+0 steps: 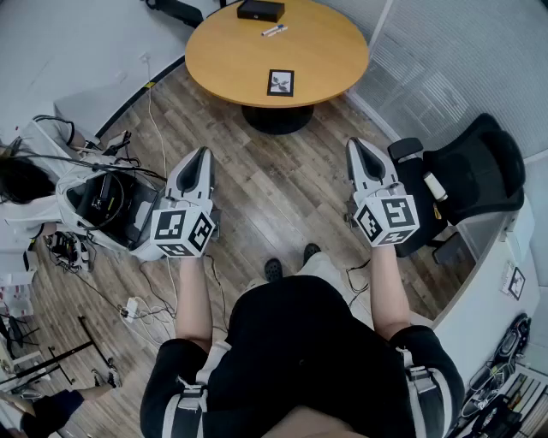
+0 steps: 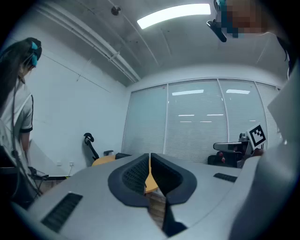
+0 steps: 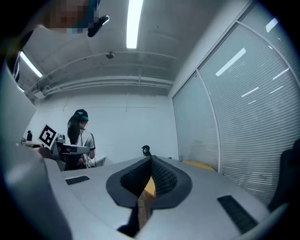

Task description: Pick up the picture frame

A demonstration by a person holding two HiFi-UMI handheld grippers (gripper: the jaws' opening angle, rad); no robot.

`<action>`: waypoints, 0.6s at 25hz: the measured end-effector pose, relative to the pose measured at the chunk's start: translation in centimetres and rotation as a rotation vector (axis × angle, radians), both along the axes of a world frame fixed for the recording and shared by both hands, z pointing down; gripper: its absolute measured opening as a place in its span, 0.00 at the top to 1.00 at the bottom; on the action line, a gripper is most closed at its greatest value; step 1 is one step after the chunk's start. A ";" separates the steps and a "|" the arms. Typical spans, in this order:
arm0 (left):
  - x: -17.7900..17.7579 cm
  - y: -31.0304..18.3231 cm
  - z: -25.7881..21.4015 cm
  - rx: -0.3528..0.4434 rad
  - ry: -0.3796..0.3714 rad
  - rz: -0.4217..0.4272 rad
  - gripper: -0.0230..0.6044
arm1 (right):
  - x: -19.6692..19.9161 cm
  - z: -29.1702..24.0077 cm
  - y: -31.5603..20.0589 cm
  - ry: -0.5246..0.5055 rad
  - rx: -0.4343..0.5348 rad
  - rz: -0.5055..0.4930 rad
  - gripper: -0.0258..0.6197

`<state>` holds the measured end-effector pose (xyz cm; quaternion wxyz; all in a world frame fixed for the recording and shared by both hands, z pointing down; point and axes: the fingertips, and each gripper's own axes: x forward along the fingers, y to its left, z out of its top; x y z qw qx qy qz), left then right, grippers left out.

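Observation:
The picture frame (image 1: 280, 82), small and black with a pale picture, lies flat near the front edge of the round wooden table (image 1: 231, 60). My left gripper (image 1: 202, 152) is held level over the wooden floor, well short of the table, its jaws shut with nothing between them. My right gripper (image 1: 358, 144) hangs level to the right at about the same distance, also shut and empty. In the left gripper view the left gripper (image 2: 149, 155) points at the table's edge (image 2: 104, 160). In the right gripper view the right gripper (image 3: 151, 160) shows a strip of tabletop (image 3: 201, 165) beyond it.
A black box (image 1: 260, 10) and a small pen-like item (image 1: 273, 30) lie on the table's far side. A black office chair (image 1: 467, 175) stands to the right. A person (image 1: 26, 184) sits at a cluttered desk on the left, with cables (image 1: 141, 295) across the floor.

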<state>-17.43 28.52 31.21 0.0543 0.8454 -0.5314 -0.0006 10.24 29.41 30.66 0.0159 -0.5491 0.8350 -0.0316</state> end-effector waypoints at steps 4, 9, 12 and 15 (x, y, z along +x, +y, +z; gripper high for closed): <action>-1.0 1.1 -0.4 -0.012 0.007 0.024 0.91 | -1.5 -0.2 1.4 0.021 -0.014 -0.006 0.94; -1.9 1.8 -0.4 -0.025 0.025 0.042 0.91 | -2.4 -0.4 2.6 0.032 -0.025 -0.022 0.94; -2.0 1.4 0.2 -0.038 0.033 0.061 0.91 | -2.3 0.0 2.3 0.030 -0.034 -0.017 0.94; -1.8 0.5 0.7 -0.057 0.040 0.085 0.91 | -2.6 0.6 1.7 0.025 -0.049 -0.018 0.94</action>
